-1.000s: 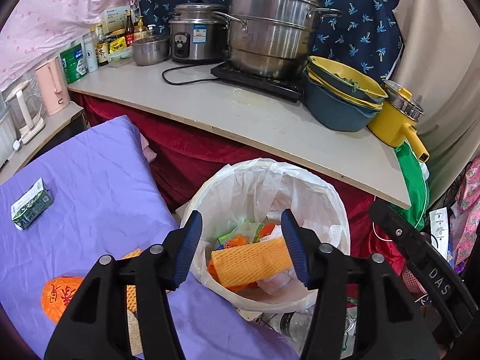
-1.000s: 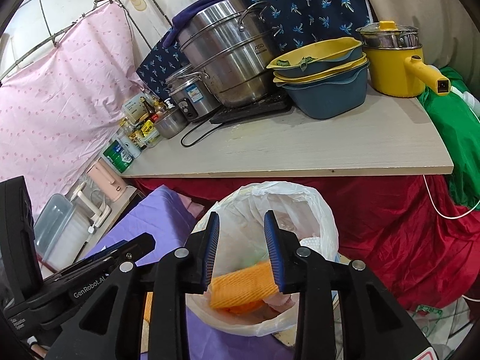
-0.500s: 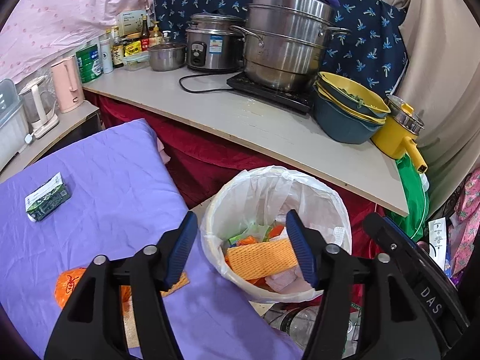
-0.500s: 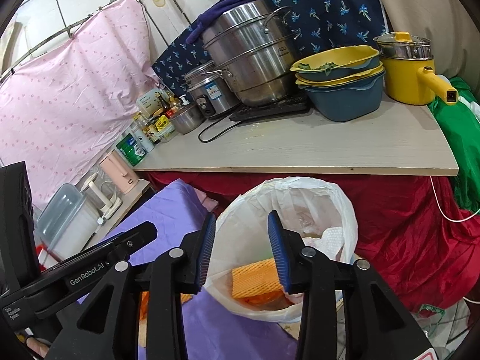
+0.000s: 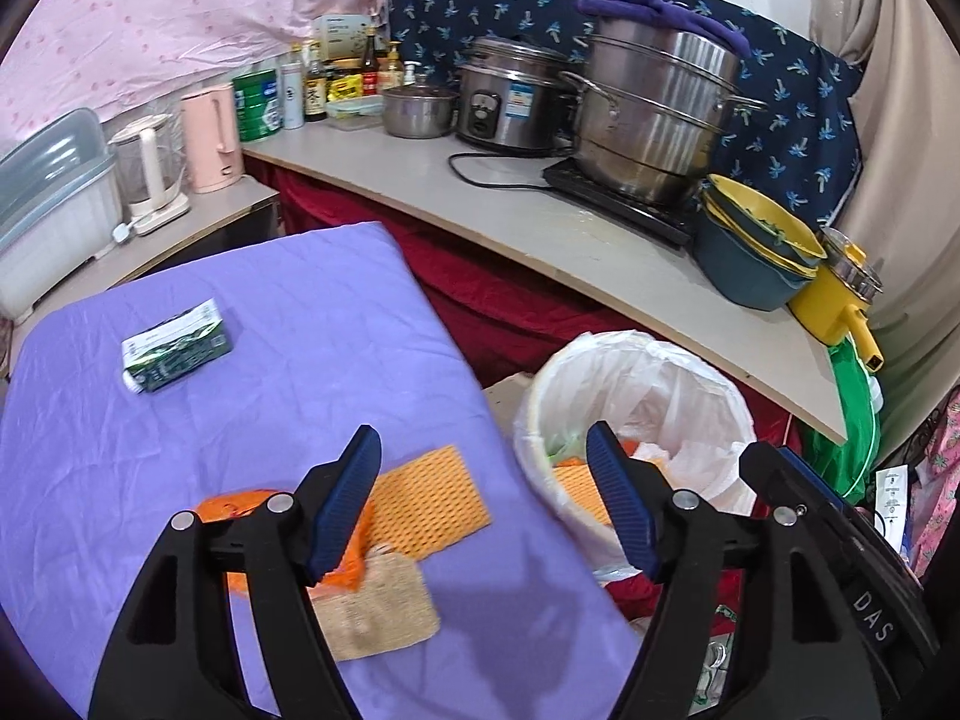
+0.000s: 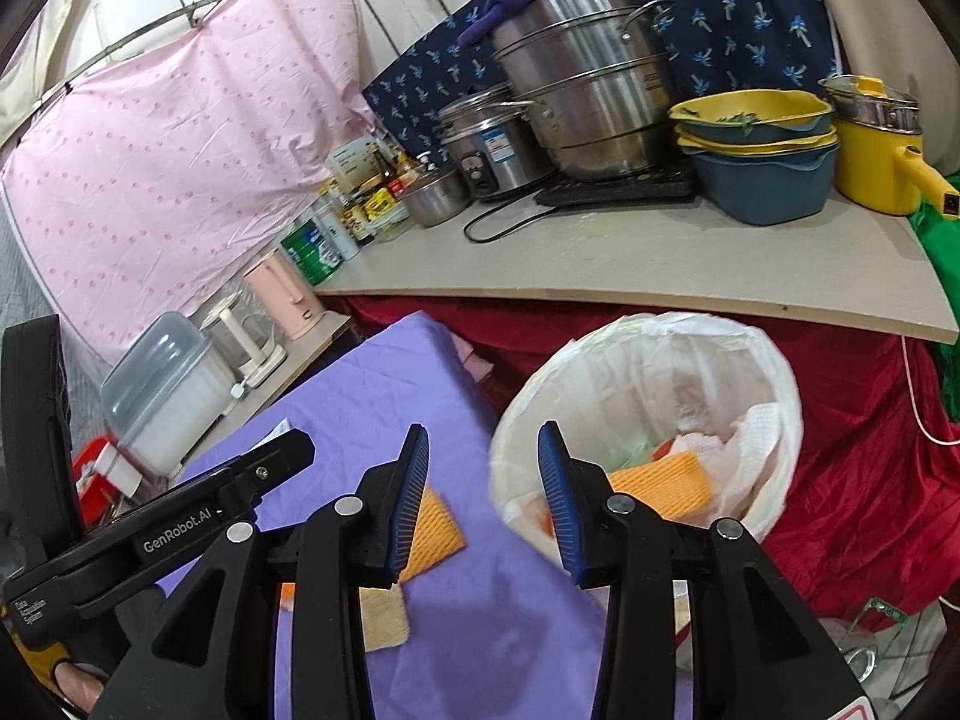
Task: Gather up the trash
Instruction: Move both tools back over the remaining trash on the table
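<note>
One orange mesh pad [image 6: 663,477] already lies in the lined bin [image 6: 774,360]. Another orange pad [image 5: 429,501], a tan sponge [image 5: 375,612] and a green carton [image 5: 177,354] remain on the purple worktop [image 5: 180,450]. Both the left tongs [image 5: 486,501], just widened, and the right tongs [image 6: 483,501] gape empty.

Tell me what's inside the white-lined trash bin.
In the white-lined trash bin: an orange mesh cloth, crumpled white paper, green and orange scraps. Anything beneath them is covered.

Cramped home kitchen: steamer pot [image 5: 654,120], rice cooker [image 5: 510,99], sauce bottles [image 5: 336,84] and kettle [image 5: 210,138] crowd a plank counter [image 5: 540,228]; lined trash bin [image 5: 636,444] below.
</note>
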A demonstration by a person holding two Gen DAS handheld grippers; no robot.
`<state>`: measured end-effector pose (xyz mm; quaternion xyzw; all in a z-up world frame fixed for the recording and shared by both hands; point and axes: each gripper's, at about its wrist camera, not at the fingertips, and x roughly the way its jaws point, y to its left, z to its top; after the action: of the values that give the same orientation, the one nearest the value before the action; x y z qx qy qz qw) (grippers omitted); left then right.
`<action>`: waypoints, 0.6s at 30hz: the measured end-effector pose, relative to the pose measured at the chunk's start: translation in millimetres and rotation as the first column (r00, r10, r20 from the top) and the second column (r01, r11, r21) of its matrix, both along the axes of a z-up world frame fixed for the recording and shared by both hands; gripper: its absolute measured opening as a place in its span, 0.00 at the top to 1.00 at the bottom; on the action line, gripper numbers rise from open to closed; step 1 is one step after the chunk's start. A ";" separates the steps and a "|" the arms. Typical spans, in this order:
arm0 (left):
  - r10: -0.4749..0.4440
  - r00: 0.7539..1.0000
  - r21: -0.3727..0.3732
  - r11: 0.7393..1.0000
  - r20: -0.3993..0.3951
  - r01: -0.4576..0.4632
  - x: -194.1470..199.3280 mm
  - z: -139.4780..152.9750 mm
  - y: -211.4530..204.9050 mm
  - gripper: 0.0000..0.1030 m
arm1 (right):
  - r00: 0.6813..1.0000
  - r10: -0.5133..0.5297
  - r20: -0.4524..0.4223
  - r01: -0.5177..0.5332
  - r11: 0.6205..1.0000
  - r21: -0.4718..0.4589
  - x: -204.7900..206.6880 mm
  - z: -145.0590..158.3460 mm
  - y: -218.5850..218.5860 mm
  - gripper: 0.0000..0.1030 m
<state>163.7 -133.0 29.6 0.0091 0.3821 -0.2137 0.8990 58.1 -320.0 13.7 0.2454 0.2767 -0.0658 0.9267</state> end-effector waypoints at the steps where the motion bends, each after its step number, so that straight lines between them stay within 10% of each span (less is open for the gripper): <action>1: 0.011 1.000 0.002 1.000 -0.002 -0.011 0.1 -1.2 6.5 0.35 | 1.000 0.015 -0.003 -0.015 1.000 0.000 1.7 -0.5 7.3 0.63; 18: 0.132 0.990 0.020 0.991 -0.041 -0.131 -3.2 -23.6 86.2 0.25 | 0.984 0.161 -0.074 -0.161 0.987 0.003 17.8 -19.1 85.0 0.62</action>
<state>160.5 -46.8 6.0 -0.0130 0.4024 -0.1510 0.9028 76.0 -235.1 -5.4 0.2184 0.3299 0.0000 0.9184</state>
